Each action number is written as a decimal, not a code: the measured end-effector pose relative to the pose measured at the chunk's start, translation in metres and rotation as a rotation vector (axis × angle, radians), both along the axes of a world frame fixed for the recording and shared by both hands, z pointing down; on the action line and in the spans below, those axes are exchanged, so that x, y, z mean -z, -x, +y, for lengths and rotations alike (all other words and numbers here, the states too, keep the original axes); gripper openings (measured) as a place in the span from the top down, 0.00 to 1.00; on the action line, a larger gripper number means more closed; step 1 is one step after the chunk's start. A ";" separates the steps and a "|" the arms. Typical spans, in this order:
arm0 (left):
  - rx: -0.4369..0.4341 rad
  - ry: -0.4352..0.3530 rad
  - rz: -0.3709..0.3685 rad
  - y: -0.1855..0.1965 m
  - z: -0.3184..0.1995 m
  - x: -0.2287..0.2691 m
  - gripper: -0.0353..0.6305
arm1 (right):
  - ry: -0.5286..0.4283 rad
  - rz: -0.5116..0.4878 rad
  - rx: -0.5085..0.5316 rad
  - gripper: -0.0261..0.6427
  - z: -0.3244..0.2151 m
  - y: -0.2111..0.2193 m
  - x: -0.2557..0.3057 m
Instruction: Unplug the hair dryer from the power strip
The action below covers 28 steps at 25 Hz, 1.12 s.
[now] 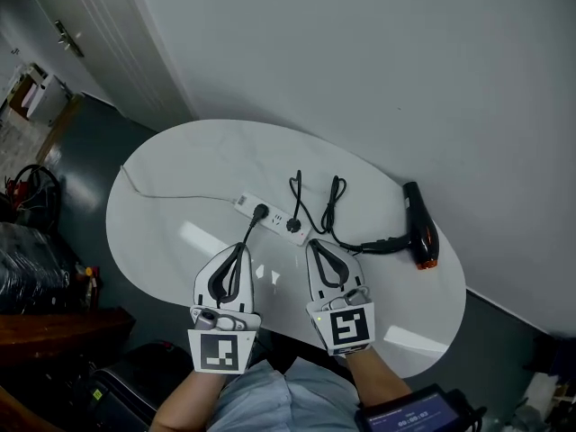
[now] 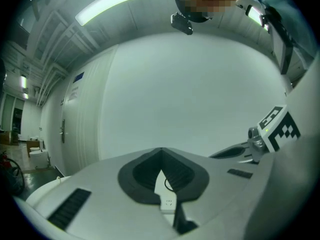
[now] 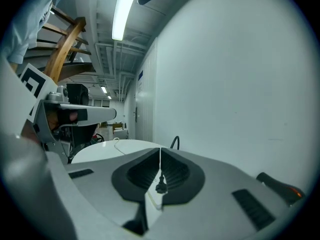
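Observation:
A white power strip (image 1: 273, 212) lies mid-table with two black plugs in it, one near its left end (image 1: 261, 211) and one at its right end (image 1: 293, 226). The black hair dryer (image 1: 419, 223) with an orange nozzle lies at the right. Its cord (image 1: 335, 207) loops back toward the strip; I cannot tell which plug is its own. My left gripper (image 1: 238, 247) and right gripper (image 1: 315, 243) hover side by side just short of the strip, both shut and empty. The strip (image 2: 167, 201) shows through the left jaws' gap; the right-end plug (image 3: 161, 187) shows through the right's.
The strip's white cable (image 1: 162, 194) trails left toward the edge of the oval table (image 1: 180, 268). A grey wall stands close behind the table. A dark monitor (image 1: 414, 412) sits by my right arm, and clutter fills the floor at left.

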<state>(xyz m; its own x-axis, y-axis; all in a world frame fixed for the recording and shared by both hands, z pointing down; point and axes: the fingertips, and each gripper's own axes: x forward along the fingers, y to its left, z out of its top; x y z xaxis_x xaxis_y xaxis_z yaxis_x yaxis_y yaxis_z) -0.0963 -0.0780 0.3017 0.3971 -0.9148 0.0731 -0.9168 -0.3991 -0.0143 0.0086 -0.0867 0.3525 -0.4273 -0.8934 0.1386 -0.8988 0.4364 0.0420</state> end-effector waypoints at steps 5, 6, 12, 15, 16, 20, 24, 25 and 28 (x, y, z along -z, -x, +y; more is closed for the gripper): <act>0.006 0.049 -0.012 0.002 -0.023 -0.025 0.95 | 0.004 -0.010 0.027 0.96 -0.024 0.008 -0.023; 0.009 0.056 -0.015 0.003 -0.027 -0.029 0.95 | 0.016 -0.010 0.030 0.96 -0.027 0.009 -0.029; 0.033 0.095 0.003 0.010 -0.052 -0.059 0.95 | 0.115 0.035 0.088 0.84 -0.044 0.019 -0.082; 0.029 0.124 0.000 0.010 -0.058 -0.073 0.95 | 0.153 0.060 0.101 0.81 -0.049 0.023 -0.099; 0.028 0.139 -0.004 0.010 -0.060 -0.080 0.95 | 0.164 0.067 0.102 0.81 -0.051 0.024 -0.106; 0.032 0.183 -0.015 0.005 -0.071 -0.105 0.95 | 0.201 0.079 0.105 0.81 -0.063 0.020 -0.132; 0.036 0.213 -0.015 0.008 -0.070 -0.110 0.95 | 0.215 0.090 0.109 0.81 -0.064 0.023 -0.132; 0.036 0.217 -0.014 0.008 -0.070 -0.110 0.95 | 0.218 0.100 0.112 0.81 -0.064 0.023 -0.132; 0.036 0.223 -0.010 0.009 -0.071 -0.112 0.95 | 0.221 0.146 0.129 0.82 -0.064 0.025 -0.131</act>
<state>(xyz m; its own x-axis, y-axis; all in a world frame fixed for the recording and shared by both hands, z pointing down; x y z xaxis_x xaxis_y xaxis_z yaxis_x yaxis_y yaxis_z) -0.1053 -0.1489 0.4133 0.3625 -0.8894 0.2784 -0.9309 -0.3600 0.0617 -0.0167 -0.1502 0.4837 -0.4969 -0.7740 0.3924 -0.8265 0.5600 0.0580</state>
